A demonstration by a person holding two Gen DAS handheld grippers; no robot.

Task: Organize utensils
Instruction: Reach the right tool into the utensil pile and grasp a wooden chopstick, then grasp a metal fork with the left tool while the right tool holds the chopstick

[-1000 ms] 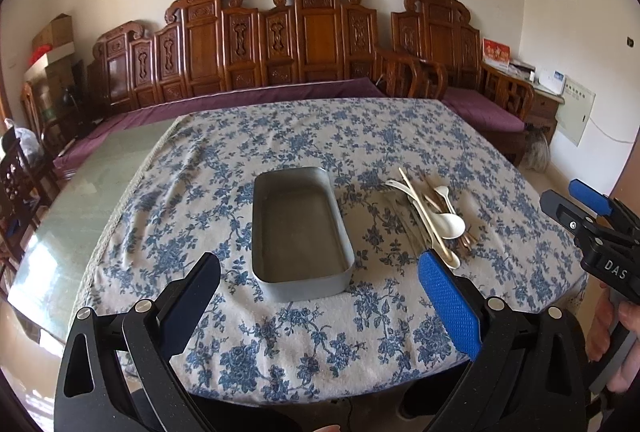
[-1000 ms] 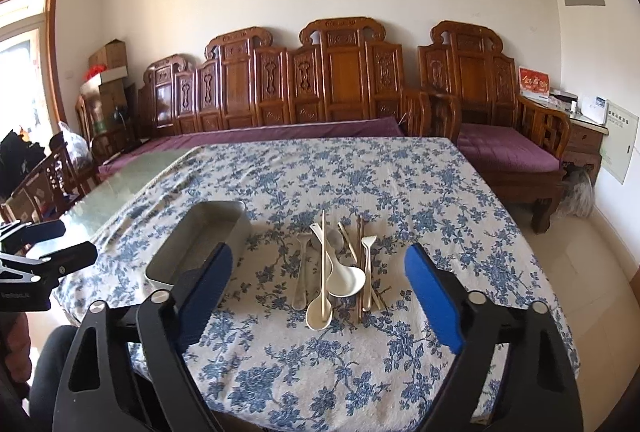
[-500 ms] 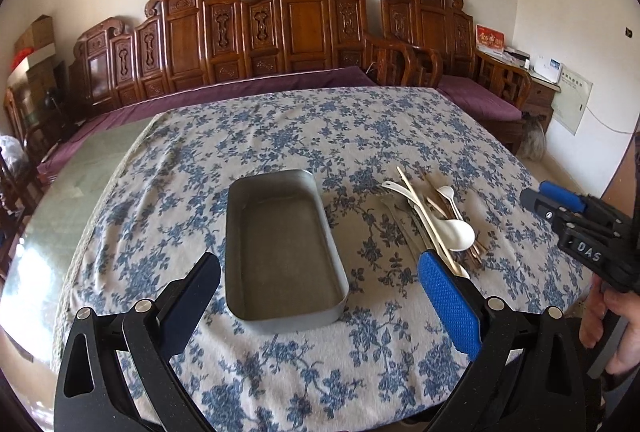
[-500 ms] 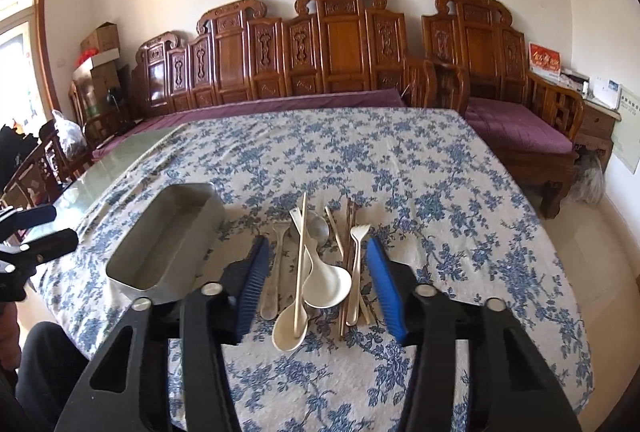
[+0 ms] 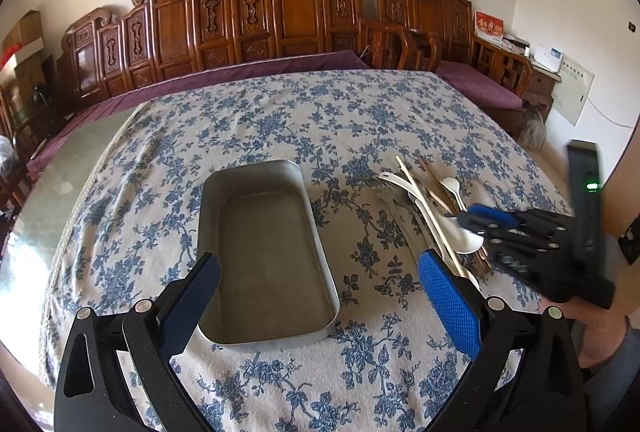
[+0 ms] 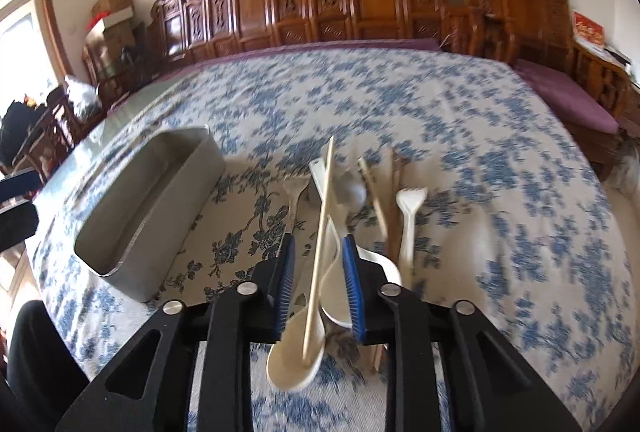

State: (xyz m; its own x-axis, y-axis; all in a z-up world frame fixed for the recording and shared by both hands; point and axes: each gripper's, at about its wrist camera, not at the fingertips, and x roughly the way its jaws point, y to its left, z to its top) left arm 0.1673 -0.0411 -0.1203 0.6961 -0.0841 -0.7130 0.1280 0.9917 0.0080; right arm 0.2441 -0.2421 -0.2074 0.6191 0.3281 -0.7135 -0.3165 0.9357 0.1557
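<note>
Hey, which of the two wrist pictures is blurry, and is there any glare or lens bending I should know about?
Right wrist view: motion-smeared; tablecloth and utensil pile streak, though the right gripper stays crisp. Left wrist view: sharp on the metal tray, daylight glare on bare tabletop. Both show fisheye bowing and dark corners.

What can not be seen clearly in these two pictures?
- Right wrist view: motion blur hides whether the right gripper, its jaws just closing around the pale chopstick, presses it yet.
- Right wrist view: the gripper body covers the white spoons' middle parts.
- Left wrist view: the right gripper hides the utensil pile's near end.
- Left wrist view: the left gripper's finger hides the metal tray's near left corner.
</note>
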